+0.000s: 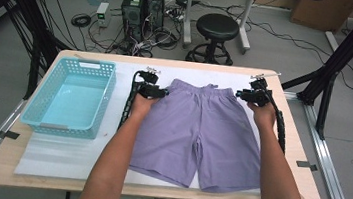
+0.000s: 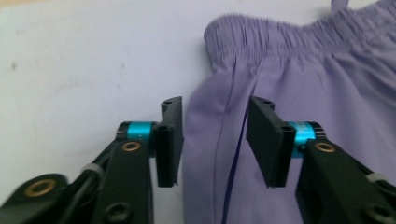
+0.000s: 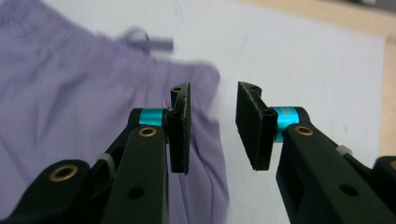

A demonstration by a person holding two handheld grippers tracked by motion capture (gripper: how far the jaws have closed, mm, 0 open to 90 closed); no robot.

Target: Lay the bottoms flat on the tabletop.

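The shorts (image 1: pixel 200 132) are a thin, matt lilac cloth, smooth on the legs and gathered into fine ribs at the waistband. They lie on a matt white sheet (image 1: pixel 72 155) (paper or foam, hard to tell) over a pale wood-look tabletop (image 1: pixel 305 187). The basket (image 1: pixel 71 96) is glossy turquoise plastic lattice. Both grippers' jaws are matt black plastic with shiny blue metal collars.

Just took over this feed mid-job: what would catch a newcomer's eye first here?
A pair of purple shorts lies flat at the middle of the white-covered table, waistband away from the person. The left gripper and right gripper sit at its two waistband corners, jaws open, clamping nothing. An empty light blue basket stands at the table's left.
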